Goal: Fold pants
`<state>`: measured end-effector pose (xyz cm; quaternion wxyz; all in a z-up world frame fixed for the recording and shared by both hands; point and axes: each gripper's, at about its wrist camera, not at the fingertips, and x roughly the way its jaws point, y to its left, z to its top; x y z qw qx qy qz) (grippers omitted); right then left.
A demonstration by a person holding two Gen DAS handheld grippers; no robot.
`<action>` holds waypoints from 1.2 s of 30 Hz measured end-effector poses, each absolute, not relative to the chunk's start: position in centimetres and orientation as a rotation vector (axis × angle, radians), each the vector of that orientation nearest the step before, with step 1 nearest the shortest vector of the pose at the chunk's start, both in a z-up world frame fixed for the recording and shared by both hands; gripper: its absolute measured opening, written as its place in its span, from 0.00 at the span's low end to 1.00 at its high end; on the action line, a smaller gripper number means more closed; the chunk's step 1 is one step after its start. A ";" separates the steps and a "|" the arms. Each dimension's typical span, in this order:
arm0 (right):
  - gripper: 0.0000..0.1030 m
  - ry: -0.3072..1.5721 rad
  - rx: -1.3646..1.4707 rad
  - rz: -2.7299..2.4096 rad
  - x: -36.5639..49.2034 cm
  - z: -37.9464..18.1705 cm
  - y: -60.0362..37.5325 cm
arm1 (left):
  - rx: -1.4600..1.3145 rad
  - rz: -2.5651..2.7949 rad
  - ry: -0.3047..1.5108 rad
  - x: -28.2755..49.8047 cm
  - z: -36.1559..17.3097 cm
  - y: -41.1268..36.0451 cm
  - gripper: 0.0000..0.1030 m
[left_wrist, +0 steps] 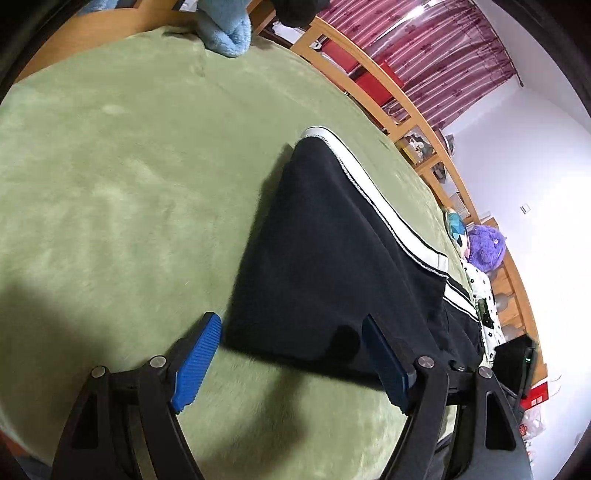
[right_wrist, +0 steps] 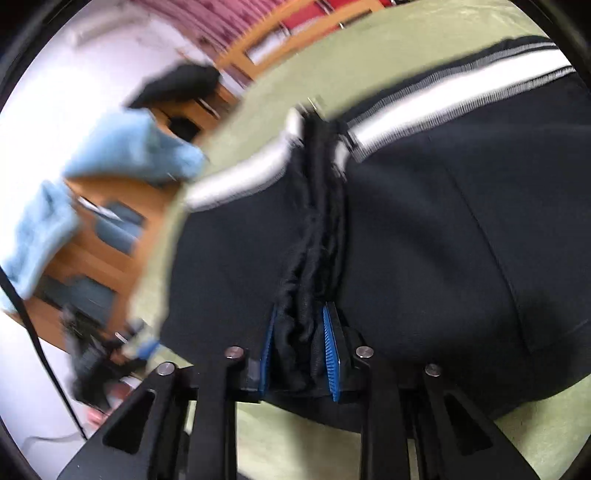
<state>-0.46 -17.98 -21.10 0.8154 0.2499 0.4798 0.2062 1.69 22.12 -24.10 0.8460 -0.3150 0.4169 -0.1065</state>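
Pants (right_wrist: 424,229) bunched in right tool (right_wrist: 301,350); left tool (left_wrist: 291,360) wide apart.

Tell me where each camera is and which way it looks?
Left wrist: sits on the left tool, looking along its open fingers over the black pants on the green blanket; only the tool shows.
Right wrist: sits on the right tool, looking close at a bunch of pants clamped between its blue pads; blurry.
Both share the pants, the blanket and the blue towel.
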 end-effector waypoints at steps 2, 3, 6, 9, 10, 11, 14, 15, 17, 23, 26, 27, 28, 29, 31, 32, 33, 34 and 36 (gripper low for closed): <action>0.31 1.024 0.524 0.441 -0.7 -20.1 -18.4 | -0.662 -0.239 0.866 2.1 -24.1 21.8 0.76; 0.32 1.002 0.527 0.425 -1.1 -19.3 -18.7 | -0.667 -0.244 0.857 2.4 -24.1 21.6 0.77; 0.43 0.927 0.497 0.428 -1.9 -17.3 -18.7 | -0.695 -0.271 0.828 2.9 -23.9 21.6 0.77; 0.44 0.907 0.397 0.461 -1.5 -16.8 -16.8 | -0.777 -0.363 0.750 2.7 -23.0 22.2 0.77; 0.44 0.926 0.348 0.455 -1.3 -17.3 -16.2 | -0.819 -0.408 0.704 2.5 -22.9 22.6 0.77; 0.44 0.936 0.312 0.437 -1.1 -18.0 -16.1 | -0.837 -0.423 0.693 2.6 -23.0 22.7 0.77; 0.44 0.942 0.288 0.415 -0.6 -19.2 -15.2 | -0.838 -0.333 0.802 4.1 -25.3 22.3 0.76; 0.44 0.941 0.278 0.403 -0.7 -19.3 -15.4 | -0.830 -0.316 0.818 4.2 -25.8 22.1 0.74; 0.44 0.963 0.255 0.390 0.0 -19.2 -15.4 | -0.733 -0.299 0.815 3.9 -25.2 20.9 0.74; 0.54 0.896 0.285 0.366 4.6 -17.5 -17.0 | -0.611 -0.253 0.848 4.0 -24.3 19.5 0.74; 0.63 0.905 0.301 0.357 8.3 -17.7 -16.6 | -0.643 -0.269 0.850 4.0 -24.4 20.2 0.73; 0.63 0.927 0.329 0.371 10.2 -18.1 -16.5 | -0.651 -0.276 0.850 4.1 -24.4 20.2 0.73; 0.63 0.942 0.346 0.372 11.3 -18.5 -16.5 | -0.662 -0.282 0.848 4.0 -24.5 20.8 0.73; 0.61 0.956 0.362 0.381 12.2 -18.9 -16.4 | -0.667 -0.287 0.846 3.9 -24.4 20.9 0.73; 0.36 1.026 0.387 0.403 14.7 -20.2 -16.0 | -0.670 -0.295 0.839 3.8 -24.3 21.0 0.73; 0.28 1.043 0.393 0.429 15.4 -20.4 -16.0 | -0.672 -0.300 0.834 3.5 -24.4 21.5 0.73; 0.25 1.012 0.421 0.454 15.5 -20.0 -16.5 | -0.677 -0.307 0.824 3.4 -24.3 21.6 0.73; 0.21 0.970 0.463 0.466 15.3 -19.6 -17.4 | -0.694 -0.318 0.801 3.2 -24.3 21.8 0.73; 0.20 0.925 0.517 0.472 15.2 -19.3 -18.3 | -0.713 -0.317 0.788 3.2 -24.6 22.0 0.73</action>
